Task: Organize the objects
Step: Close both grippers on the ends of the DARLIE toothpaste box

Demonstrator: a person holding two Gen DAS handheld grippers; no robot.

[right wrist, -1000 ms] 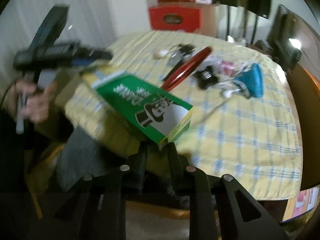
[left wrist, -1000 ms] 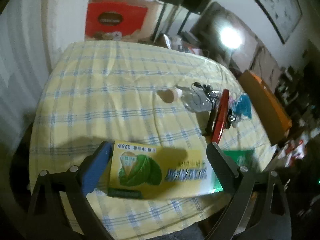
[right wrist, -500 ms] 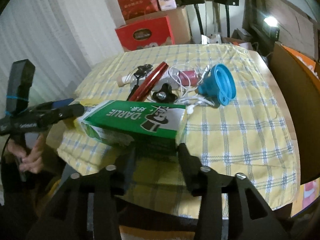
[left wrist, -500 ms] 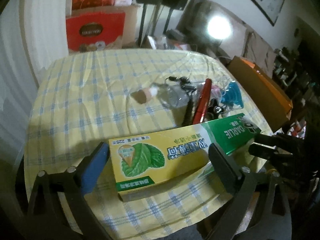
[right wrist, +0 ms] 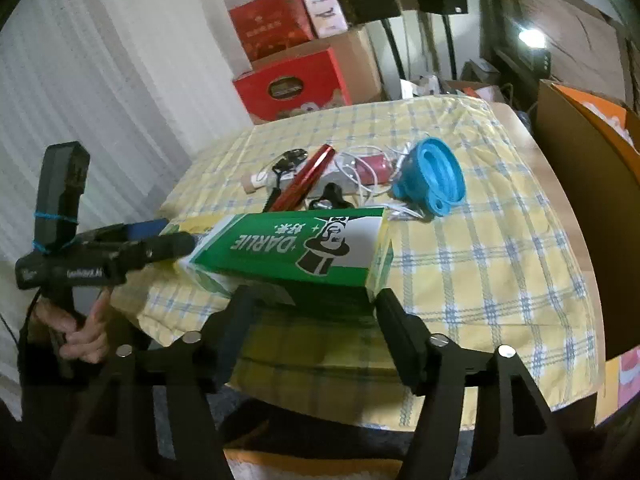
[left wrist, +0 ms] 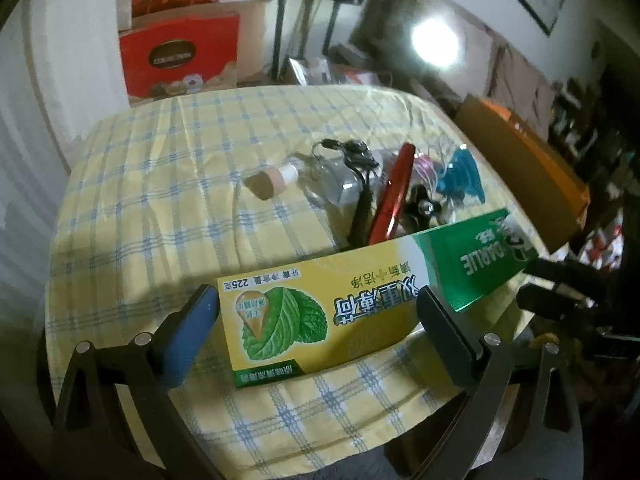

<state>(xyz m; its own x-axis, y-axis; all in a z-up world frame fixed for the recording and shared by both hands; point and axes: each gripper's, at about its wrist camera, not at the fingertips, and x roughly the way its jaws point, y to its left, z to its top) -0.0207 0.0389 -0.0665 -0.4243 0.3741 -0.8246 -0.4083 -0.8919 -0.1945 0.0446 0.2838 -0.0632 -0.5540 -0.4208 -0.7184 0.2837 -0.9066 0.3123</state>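
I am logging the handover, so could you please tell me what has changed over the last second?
The right claw, earlier shut on the toothpaste box, is opening and has let go. The box's green end came down. The left claw stays spread around its yellow end; the clutter is unmoved.

We see the left gripper [left wrist: 318, 316] with black angular fingers, one faced by a blue pad [left wrist: 188, 330], the other by a black pad, and silver screws [left wrist: 142, 338] at the finger joints. The right gripper [right wrist: 314, 322] is all black, with matching silver screws [right wrist: 439, 340]. On the left tool's black handle [right wrist: 60, 196] we note a blue band and small white lettering, too blurred to read.
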